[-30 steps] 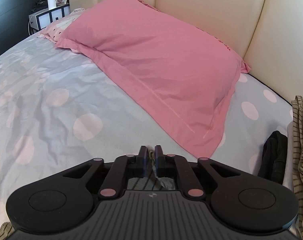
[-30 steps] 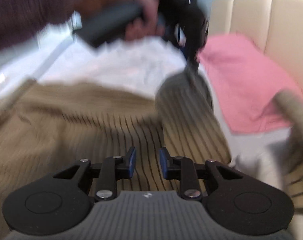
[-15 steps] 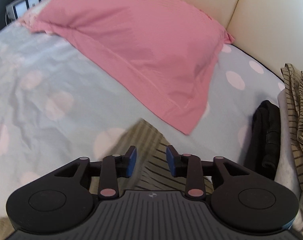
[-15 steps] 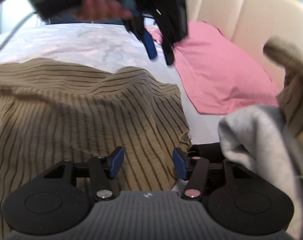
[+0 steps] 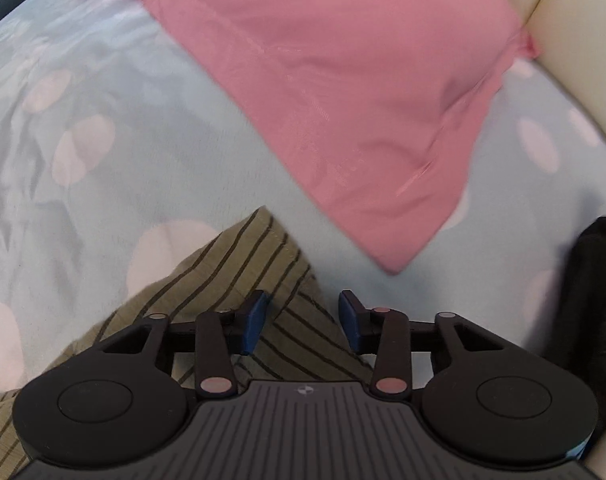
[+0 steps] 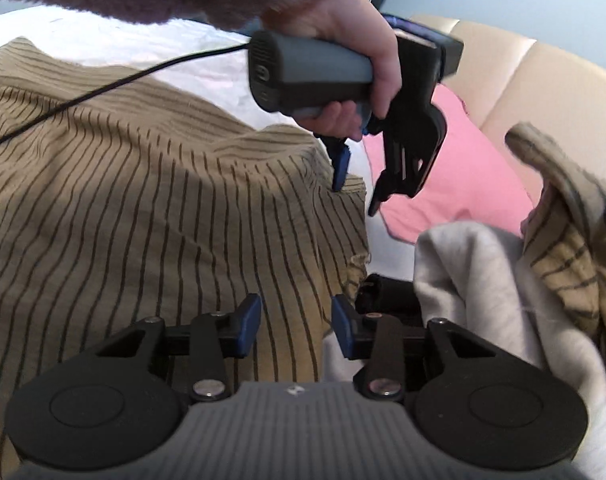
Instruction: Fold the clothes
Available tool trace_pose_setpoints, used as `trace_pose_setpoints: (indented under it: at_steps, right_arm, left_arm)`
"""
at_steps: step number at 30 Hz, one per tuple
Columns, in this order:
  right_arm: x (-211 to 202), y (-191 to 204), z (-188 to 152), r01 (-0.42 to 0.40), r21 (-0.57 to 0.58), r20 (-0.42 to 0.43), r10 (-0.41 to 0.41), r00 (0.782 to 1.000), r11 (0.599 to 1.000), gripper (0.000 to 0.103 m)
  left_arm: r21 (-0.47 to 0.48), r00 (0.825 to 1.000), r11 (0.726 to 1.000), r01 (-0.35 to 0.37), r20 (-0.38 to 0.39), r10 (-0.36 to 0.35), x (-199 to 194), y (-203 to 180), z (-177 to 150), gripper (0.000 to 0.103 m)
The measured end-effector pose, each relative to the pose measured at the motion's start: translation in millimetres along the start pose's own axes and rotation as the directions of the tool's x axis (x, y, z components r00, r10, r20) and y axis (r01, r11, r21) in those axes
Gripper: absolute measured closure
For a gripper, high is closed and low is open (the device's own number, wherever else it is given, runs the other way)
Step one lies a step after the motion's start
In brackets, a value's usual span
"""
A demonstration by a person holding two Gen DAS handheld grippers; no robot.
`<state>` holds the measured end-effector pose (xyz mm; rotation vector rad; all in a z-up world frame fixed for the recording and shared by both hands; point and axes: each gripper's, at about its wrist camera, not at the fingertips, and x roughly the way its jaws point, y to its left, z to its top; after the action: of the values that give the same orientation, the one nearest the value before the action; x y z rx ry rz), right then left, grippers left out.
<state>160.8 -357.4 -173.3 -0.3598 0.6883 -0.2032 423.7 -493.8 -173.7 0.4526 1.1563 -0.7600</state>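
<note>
- Striped tan garment (image 6: pixel 151 184) lies spread on bed (image 5: pixel 103 92), one corner just short of pink pillow (image 5: pixel 343 80).
- Left tongs (image 5: pixel 301 316): jaws apart, just been closing, cloth under them, not pinched.
- Right tongs (image 6: pixel 295 324): jaws apart, just been closing, over garment's edge, nothing gripped.
- Progress: early, I'd say. Garment not visibly folded; grey garment (image 6: pixel 475 280) & second striped piece (image 6: pixel 575 240) heaped alongside, untouched.

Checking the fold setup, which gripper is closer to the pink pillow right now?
Left. The left gripper hovers over the striped garment's corner beside the pink pillow; the right gripper sits farther back.
</note>
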Motion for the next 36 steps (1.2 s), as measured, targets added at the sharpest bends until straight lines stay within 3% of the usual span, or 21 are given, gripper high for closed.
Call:
trace_pose_setpoints:
  at_steps: [1, 2, 3, 4, 10, 16, 23, 24, 26, 27, 31, 36]
  right_arm:
    - [1, -2, -1, 0.001, 0.008, -0.003, -0.001, 1.000, 1.000, 0.061]
    - [2, -4, -2, 0.000, 0.015, -0.003, 0.000, 1.000, 1.000, 0.061]
    - [2, -5, -3, -0.003, 0.026, 0.001, 0.003, 1.000, 1.000, 0.061]
    - [0, -7, -3, -0.006, 0.044, 0.008, 0.005, 1.000, 0.999, 0.061]
    - [-10, -19, 1, -0.015, 0.168, 0.056, 0.005, 0.998, 0.986, 0.062]
    - [-17, -27, 8, 0.034, 0.246, 0.071, -0.053, 0.996, 0.969, 0.066]
    - [-23, -30, 18, 0.026, 0.258, 0.095, -0.052, 0.994, 0.966, 0.066]
    - [-20, -29, 20, 0.012, 0.260, 0.102, -0.039, 0.994, 0.966, 0.066]
    - [-21, -25, 25, -0.018, 0.238, 0.135, -0.015, 0.991, 0.971, 0.080]
    - [-22, -23, 28, -0.032, 0.223, 0.153, -0.002, 0.988, 0.974, 0.097]
    - [-33, -7, 32, -0.129, 0.136, 0.231, 0.095, 0.968, 0.982, 0.100]
    - [-35, 18, 33, -0.274, 0.027, 0.231, 0.261, 0.938, 0.961, 0.100]
  left_arm:
    - [0.013, 1.000, 1.000, -0.013, 0.008, 0.013, 0, -2, -2, 0.071]
    - [0.029, 0.999, 0.999, -0.026, 0.020, 0.026, -1, -4, -3, 0.081]
    - [0.050, 0.999, 0.998, -0.032, 0.037, 0.030, -4, -5, -4, 0.098]
    - [0.069, 0.998, 0.997, -0.026, 0.058, 0.022, -9, -4, -6, 0.100]
    - [0.096, 0.979, 0.993, 0.071, 0.182, -0.088, -57, 22, -23, 0.102]
    - [0.066, 0.950, 0.987, 0.147, 0.268, -0.159, -103, 55, -48, 0.102]
    - [-0.014, 0.920, 0.973, 0.232, 0.329, -0.215, -119, 104, -86, 0.102]
    - [-0.037, 0.918, 0.970, 0.241, 0.334, -0.215, -118, 111, -91, 0.102]
    - [-0.094, 0.911, 0.961, 0.261, 0.353, -0.213, -118, 125, -103, 0.102]
    - [-0.120, 0.903, 0.953, 0.279, 0.371, -0.218, -118, 132, -111, 0.102]
    - [-0.208, 0.878, 0.922, 0.326, 0.428, -0.214, -121, 159, -146, 0.102]
    - [-0.315, 0.897, 0.897, 0.309, 0.409, -0.165, -114, 186, -190, 0.102]
